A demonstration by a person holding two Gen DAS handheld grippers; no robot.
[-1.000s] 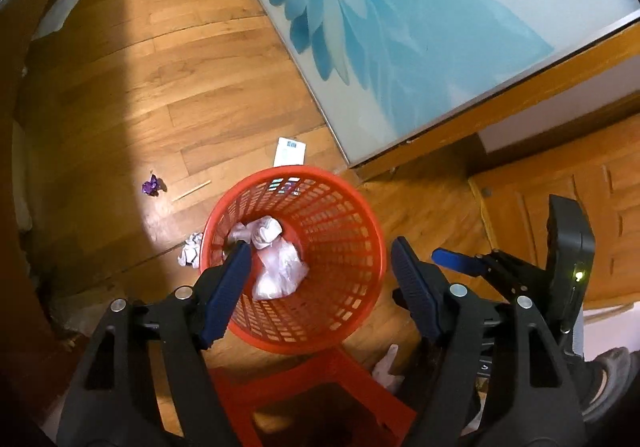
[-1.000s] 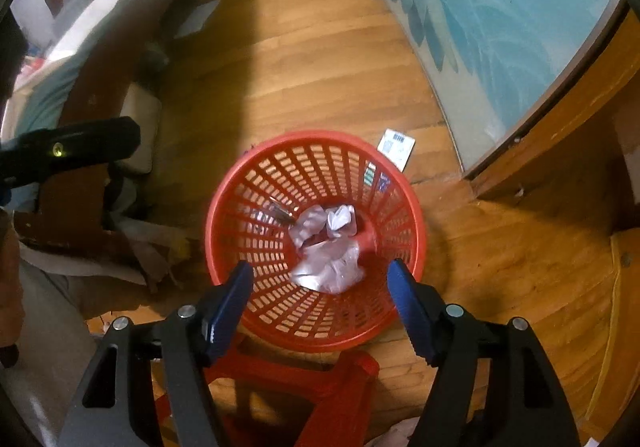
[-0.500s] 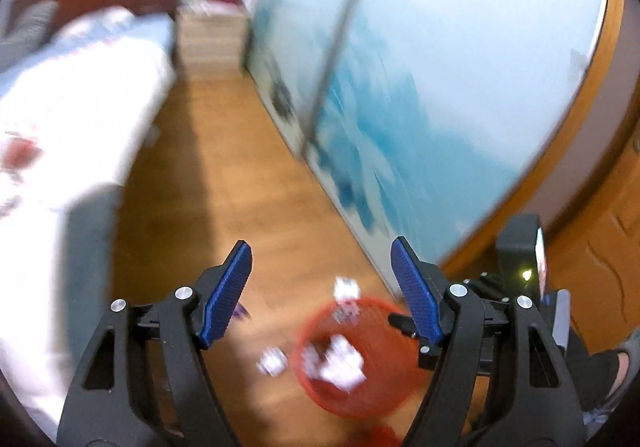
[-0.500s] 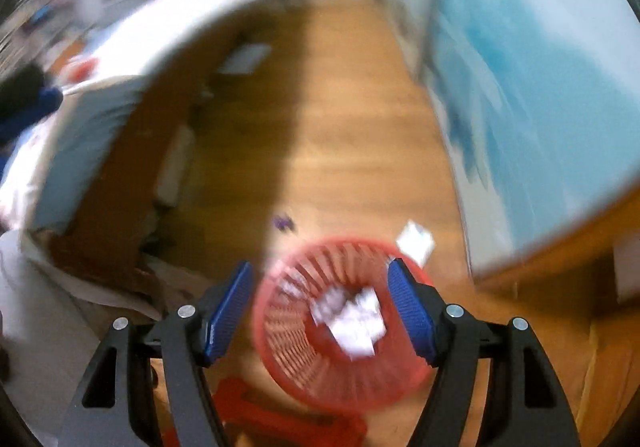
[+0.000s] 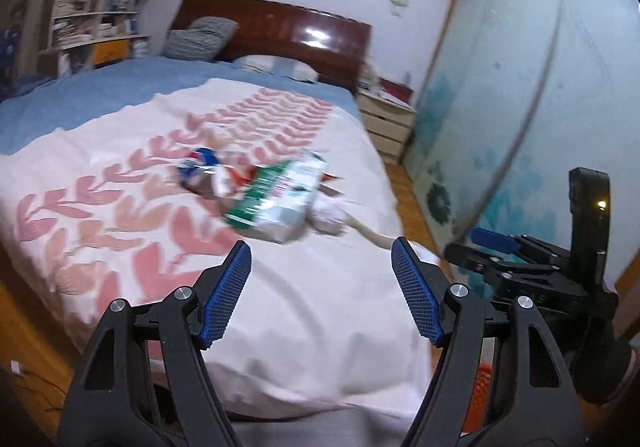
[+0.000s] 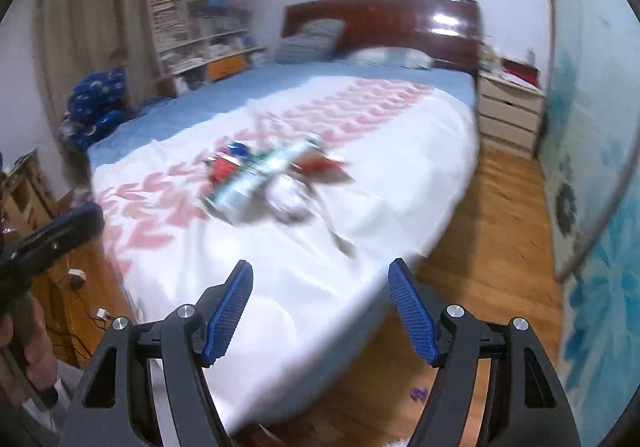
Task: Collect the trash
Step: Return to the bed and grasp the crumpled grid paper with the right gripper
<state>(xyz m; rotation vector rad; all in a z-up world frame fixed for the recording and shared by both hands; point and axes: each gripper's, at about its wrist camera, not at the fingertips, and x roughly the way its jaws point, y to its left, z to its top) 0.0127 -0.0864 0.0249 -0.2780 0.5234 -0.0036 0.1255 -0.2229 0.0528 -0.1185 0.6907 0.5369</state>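
A pile of trash lies on the white bedspread [image 5: 304, 311]: a green and white carton [image 5: 280, 199], a blue, red and white can [image 5: 200, 167] and a white crumpled wad [image 5: 328, 219]. The same pile shows blurred in the right wrist view [image 6: 264, 179]. My left gripper [image 5: 322, 287] is open and empty, short of the pile, above the bed's near part. My right gripper [image 6: 320, 307] is open and empty, over the bed's edge. A sliver of the red basket [image 5: 480, 399] shows low behind the left gripper's right finger.
The bed has a dark wooden headboard [image 5: 280, 27], and a nightstand [image 6: 508, 111] stands beside it. A glass sliding door [image 6: 592, 167] lines the right side. Wooden floor [image 6: 492, 239] runs between bed and door, with a purple scrap [image 6: 418, 393] on it. Bookshelves [image 6: 200, 39] stand at far left.
Both grippers have swung up from looking down into the red basket on the floor to facing the bed and the trash on it. Both stayed open and empty.
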